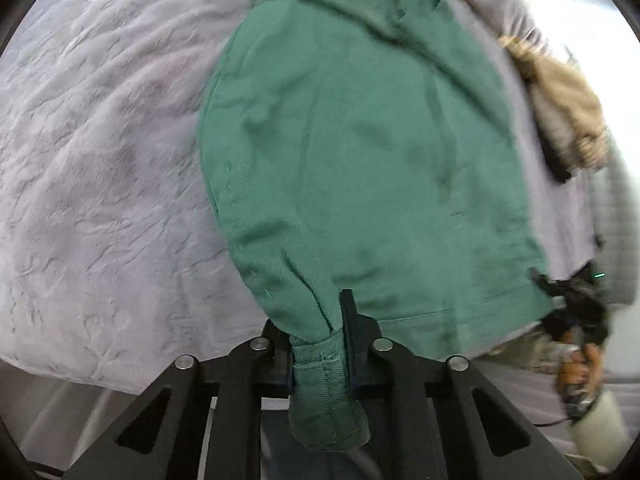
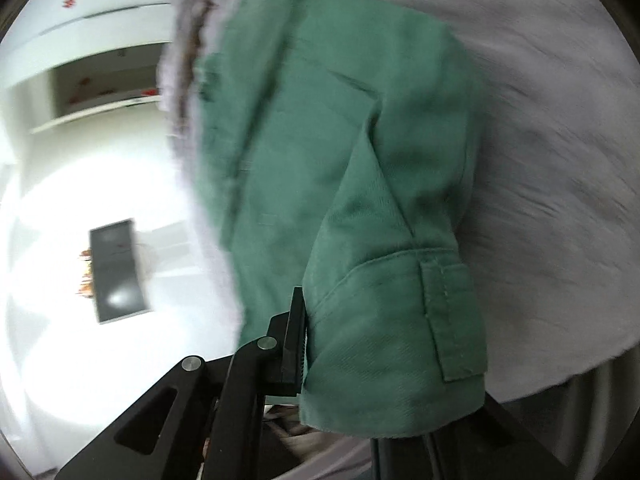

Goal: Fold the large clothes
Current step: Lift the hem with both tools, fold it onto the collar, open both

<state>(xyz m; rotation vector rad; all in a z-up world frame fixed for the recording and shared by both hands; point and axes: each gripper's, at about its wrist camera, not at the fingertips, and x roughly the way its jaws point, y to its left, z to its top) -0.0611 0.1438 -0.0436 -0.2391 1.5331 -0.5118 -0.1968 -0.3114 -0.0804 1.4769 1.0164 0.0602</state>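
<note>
A green garment lies spread on a pale grey quilted bedspread. My left gripper is shut on its near corner, and a bunched hem hangs down between the black fingers. At the garment's other near corner, my right gripper pinches the cloth, held by a person's hand. In the right wrist view, my right gripper is shut on the green garment. Its waistband edge with a belt loop drapes over and hides the right finger. Only the left finger shows.
A grey coat with a tan fur trim lies on the bed beyond the garment's far right side. The bedspread's edge drops off near me. White shelving and a dark screen stand off to the left, beyond the bed.
</note>
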